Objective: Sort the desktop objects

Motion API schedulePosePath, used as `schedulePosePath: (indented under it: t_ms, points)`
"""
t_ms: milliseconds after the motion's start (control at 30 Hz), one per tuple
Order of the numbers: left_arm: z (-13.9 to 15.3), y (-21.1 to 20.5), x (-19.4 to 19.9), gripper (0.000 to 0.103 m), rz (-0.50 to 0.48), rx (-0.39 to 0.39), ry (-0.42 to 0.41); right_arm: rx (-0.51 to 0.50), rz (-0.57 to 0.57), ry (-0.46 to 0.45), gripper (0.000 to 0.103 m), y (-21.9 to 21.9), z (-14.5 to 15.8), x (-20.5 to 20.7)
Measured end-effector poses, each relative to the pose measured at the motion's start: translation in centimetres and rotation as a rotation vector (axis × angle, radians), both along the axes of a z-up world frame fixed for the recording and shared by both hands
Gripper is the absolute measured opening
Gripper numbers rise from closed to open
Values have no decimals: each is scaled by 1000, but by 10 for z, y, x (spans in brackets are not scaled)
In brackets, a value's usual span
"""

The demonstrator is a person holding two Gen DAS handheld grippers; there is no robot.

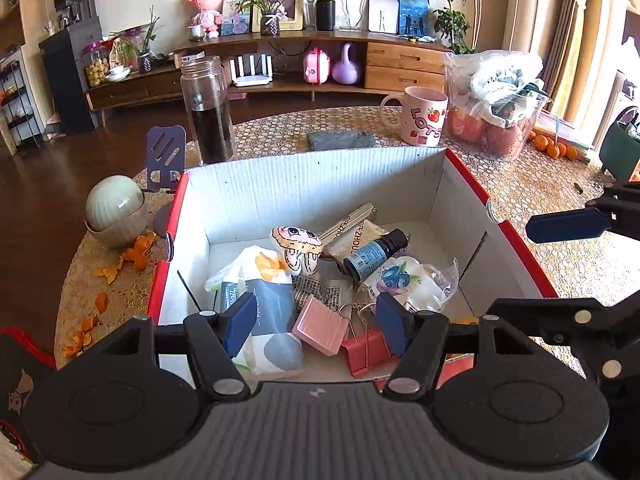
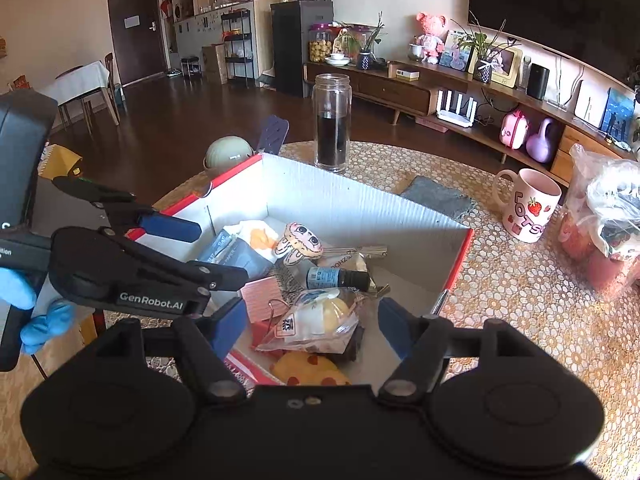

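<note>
A red-rimmed white cardboard box (image 1: 320, 176) stands on the round table and holds several small items. Among them are a tissue pack (image 1: 268, 312), a pink case (image 1: 320, 330), a red binder clip (image 1: 368, 350), a dark dropper bottle (image 1: 374, 254), a cartoon plush (image 1: 298, 246) and a blueberry snack packet (image 1: 404, 284). My left gripper (image 1: 316, 324) hovers open over the near items, gripping nothing. My right gripper (image 2: 310, 326) is also open, above a clear snack bag (image 2: 316, 324) and a pizza plush (image 2: 308, 370). The left gripper (image 2: 200, 252) shows at the box's left rim.
Behind the box stand a glass jar (image 1: 208, 112) of dark liquid, a grey cloth (image 1: 340, 140), a strawberry mug (image 1: 424, 120) and a bag of fruit (image 1: 496, 112). At the left are a phone stand (image 1: 166, 156), a bowl (image 1: 114, 208) and orange peel (image 1: 136, 252). A blue-gloved hand (image 2: 36, 320) holds the left gripper.
</note>
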State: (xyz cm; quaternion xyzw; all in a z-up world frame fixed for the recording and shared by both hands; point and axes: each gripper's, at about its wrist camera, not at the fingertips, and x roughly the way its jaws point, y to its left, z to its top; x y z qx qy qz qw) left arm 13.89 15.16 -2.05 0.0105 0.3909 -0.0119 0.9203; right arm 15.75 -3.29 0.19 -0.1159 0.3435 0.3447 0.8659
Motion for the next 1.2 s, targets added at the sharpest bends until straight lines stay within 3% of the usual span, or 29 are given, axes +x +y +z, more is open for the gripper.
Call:
schedulePosePath:
  t_ms: [267,533,733,933,1000,1200]
  points:
    - [5,-4,-19,83,36,-17,-6,69,-17,-56,85,-23,7,-30]
    - [21,-15,-41,83,59,-27,-47,112,-12,-110,96,-44,14,-53]
    - [35,-24,-62,83,98,-28,-131,146,-15,-127,101,-55,21,-64]
    - [39,-29,-74,94,115,-31,-155,158,-37,-147,103,-65,21,-76]
    - [39,-32,-79,102,112,-26,-152,173,-57,-138,103,-71,21,-78]
    - [37,-42,-90,102,94,-7,-152,195,-115,-128,103,-82,19,-81]
